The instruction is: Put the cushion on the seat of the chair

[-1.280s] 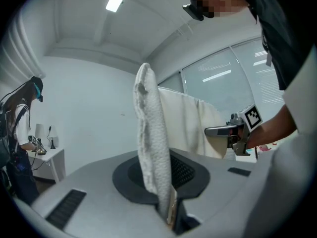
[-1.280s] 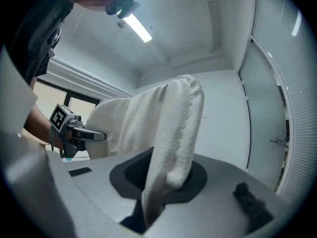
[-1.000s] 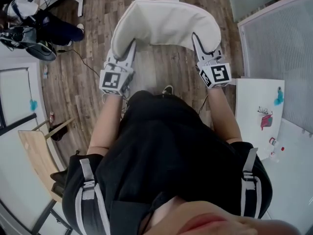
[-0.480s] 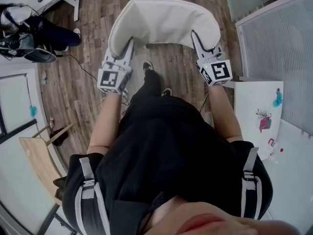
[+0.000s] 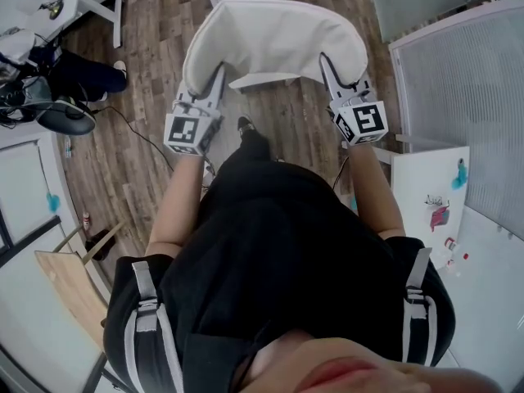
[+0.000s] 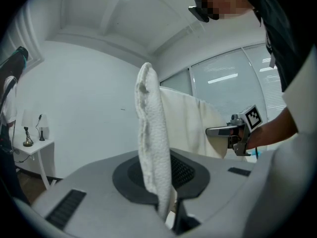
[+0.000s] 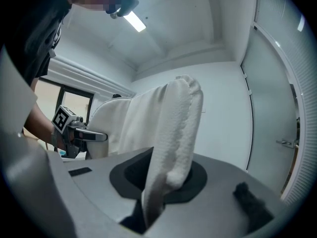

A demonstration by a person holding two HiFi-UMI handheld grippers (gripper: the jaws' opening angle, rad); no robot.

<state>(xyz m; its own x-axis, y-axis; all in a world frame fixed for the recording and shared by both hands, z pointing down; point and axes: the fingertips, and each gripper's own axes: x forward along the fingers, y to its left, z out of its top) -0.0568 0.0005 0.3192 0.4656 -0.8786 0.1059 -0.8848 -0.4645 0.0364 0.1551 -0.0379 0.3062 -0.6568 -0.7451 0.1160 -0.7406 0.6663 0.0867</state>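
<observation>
Over the white wooden chair (image 5: 260,80) you're holding the cream fabric cushion (image 5: 274,39) in the air, sagging between its corners. Left gripper (image 5: 218,76) and right gripper (image 5: 327,64) both have jaws clamped on its edge. Those are thin pinches, so a tug apart could slip one corner free.

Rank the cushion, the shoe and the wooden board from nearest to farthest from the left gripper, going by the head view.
1. cushion: clamped in the left gripper, at its tips.
2. shoe: on the floor, just to its right.
3. wooden board: far off at the lower left.
</observation>
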